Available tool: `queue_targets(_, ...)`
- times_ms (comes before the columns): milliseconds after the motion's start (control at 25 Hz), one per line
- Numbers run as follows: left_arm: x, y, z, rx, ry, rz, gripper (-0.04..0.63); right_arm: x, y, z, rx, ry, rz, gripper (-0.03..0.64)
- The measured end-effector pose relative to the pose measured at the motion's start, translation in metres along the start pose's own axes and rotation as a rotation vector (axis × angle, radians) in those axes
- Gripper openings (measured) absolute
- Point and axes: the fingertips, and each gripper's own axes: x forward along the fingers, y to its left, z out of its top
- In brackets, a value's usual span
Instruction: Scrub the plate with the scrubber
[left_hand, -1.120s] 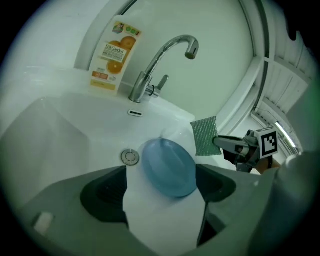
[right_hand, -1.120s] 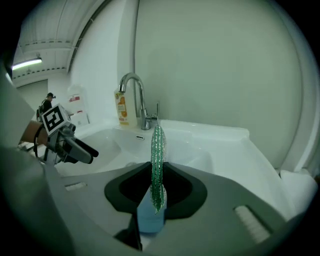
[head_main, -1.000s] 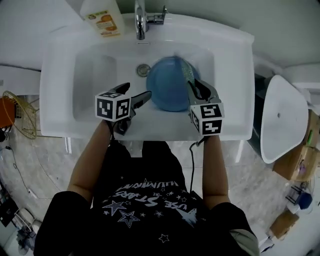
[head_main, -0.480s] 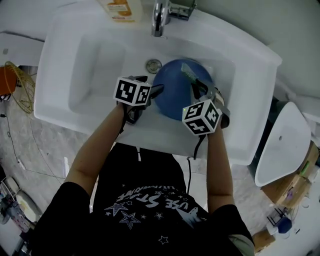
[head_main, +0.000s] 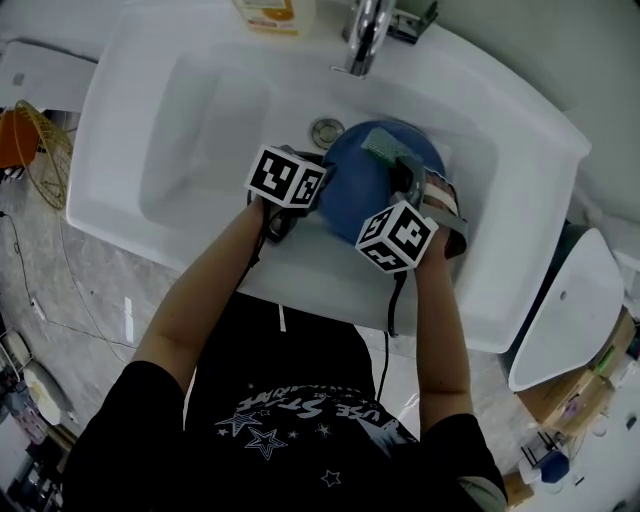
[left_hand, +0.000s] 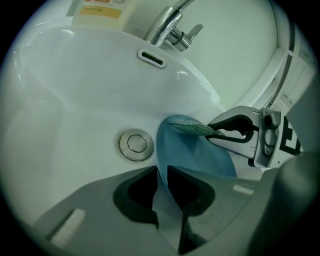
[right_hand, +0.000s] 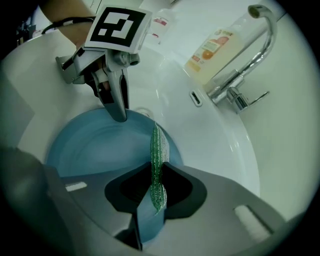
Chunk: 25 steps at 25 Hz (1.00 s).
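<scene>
Plate (head_main: 360, 195): blue, tilted up inside the white sink (head_main: 200, 140), just beside the drain (head_main: 327, 131).
Scrubber (head_main: 382, 148): green, at the plate's far rim, pinched between the jaws of the right tool (head_main: 405, 172).
Left tool (head_main: 322, 180): jaws clamped on the plate's near rim.
Faucet (head_main: 365, 35): behind the basin.

**Plate gripped on edge in the sink**

Lower centre, the left gripper (left_hand: 163, 175) has its fingers (left_hand: 205, 197) closed on the blue plate's (left_hand: 200, 157) rim. At right, the right gripper (left_hand: 217, 131) holds a green scrubber (left_hand: 190, 128) at the plate's top edge. The drain (left_hand: 135, 145) sits just left.
</scene>
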Motion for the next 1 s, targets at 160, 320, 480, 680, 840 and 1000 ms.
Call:
queue_targets(160, -0.001, 0.006, 0.001, -0.038, -0.012, 0.001, 0.063, 0.005, 0.009, 0.010, -0.060, -0.037, 0.036, 0.100)
queue_targets(320, -0.002, 0.010, 0.003, -0.077, -0.023, -0.015, 0.055, 0.007, 0.022, 0.017, -0.161, -0.071, 0.075, 0.100)
queue_targets(480, -0.002, 0.011, 0.003, -0.094, -0.028, -0.014, 0.051, 0.002, 0.044, 0.028, -0.282, -0.134, 0.153, 0.101)
queue_targets(680, -0.003, 0.015, 0.005, -0.119, -0.051, -0.014, 0.034, -0.017, 0.074, 0.028, -0.396, -0.200, 0.310, 0.101)
queue_targets(840, -0.004, 0.016, 0.005, -0.110, -0.052, -0.001, 0.028, -0.035, 0.101, 0.019, -0.501, -0.222, 0.424, 0.101)
queue_targets(1000, -0.004, 0.015, 0.005, -0.110, -0.051, 0.000, 0.028, -0.053, 0.119, 0.007, -0.589, -0.197, 0.517, 0.101)
